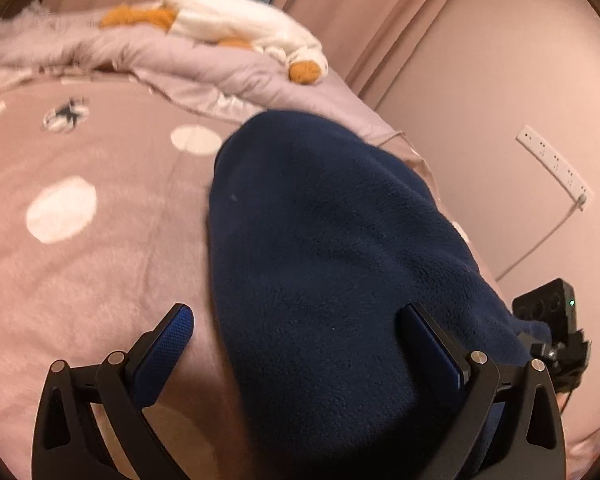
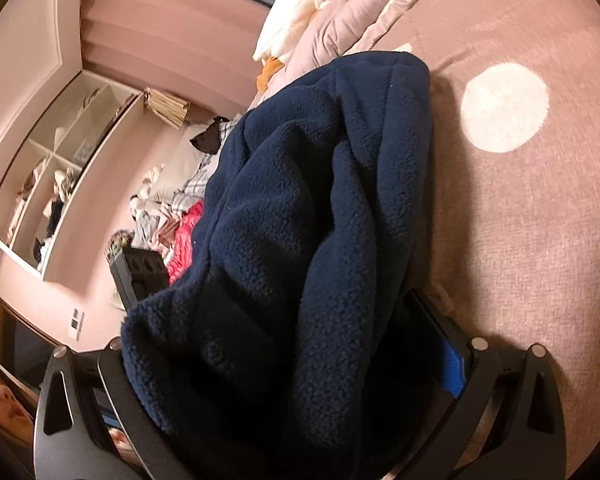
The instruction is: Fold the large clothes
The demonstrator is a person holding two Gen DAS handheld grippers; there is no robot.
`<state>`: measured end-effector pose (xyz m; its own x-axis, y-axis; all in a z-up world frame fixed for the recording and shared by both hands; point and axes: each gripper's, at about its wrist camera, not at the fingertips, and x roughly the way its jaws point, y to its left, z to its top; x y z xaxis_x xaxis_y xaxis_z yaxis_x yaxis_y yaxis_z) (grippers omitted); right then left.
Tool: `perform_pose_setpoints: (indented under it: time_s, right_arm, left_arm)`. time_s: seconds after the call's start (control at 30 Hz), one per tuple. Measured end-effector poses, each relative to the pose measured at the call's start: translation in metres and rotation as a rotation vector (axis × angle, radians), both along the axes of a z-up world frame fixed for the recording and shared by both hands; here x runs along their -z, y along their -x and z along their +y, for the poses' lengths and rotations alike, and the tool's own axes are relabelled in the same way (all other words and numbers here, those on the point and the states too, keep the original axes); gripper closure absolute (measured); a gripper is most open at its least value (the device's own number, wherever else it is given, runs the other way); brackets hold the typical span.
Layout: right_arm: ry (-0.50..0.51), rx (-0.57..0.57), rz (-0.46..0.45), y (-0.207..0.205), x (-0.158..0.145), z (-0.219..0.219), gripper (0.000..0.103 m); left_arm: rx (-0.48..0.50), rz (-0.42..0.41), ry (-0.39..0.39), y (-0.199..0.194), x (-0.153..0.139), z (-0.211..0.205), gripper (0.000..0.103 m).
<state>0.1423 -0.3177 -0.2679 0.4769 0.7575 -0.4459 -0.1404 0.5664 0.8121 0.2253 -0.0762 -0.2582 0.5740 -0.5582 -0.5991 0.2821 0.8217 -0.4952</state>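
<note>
One navy fleece [image 1: 320, 260] lies bunched near the bed's [image 1: 80, 280] edge. Two claws: the left claw [image 1: 296, 332] is spread wide over it, released; the right claw [image 2: 300, 360] is clenched on its folds. One quilt [image 1: 204, 68] and one plush toy [image 1: 240, 24] lie beyond.

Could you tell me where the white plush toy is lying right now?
In the left wrist view the plush toy lies at the top centre, on the rumpled duvet at the far end of the bed, beyond the navy fleece.
</note>
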Motion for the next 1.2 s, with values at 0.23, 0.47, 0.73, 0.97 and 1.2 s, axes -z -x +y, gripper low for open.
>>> perform_pose_setpoints:
  time_s: [0.23,0.47,0.73,0.97,1.2]
  right_arm:
    - [-0.049,-0.011,0.022,-0.015,0.009,0.003,0.000]
    - [-0.109,-0.057,0.003,-0.030,0.013,0.014,0.000]
    - [-0.183,-0.078,-0.057,-0.023,0.006,0.015,0.001]
    - [-0.119,-0.121,-0.224,-0.001,-0.050,0.033,0.001]
    - [-0.178,-0.159,-0.407,0.008,-0.089,0.052,0.003]
  left_arm:
    - [0.138,0.219,0.206,-0.027,0.028,0.006,0.001]
    - [0.134,0.213,0.250,-0.035,0.035,0.002,0.000]
    - [0.128,0.175,0.263,-0.025,0.010,-0.006,0.003]
    - [0.171,0.140,0.406,-0.014,-0.018,0.008,0.003]
    - [0.161,-0.099,0.380,0.020,-0.089,0.027,0.005]
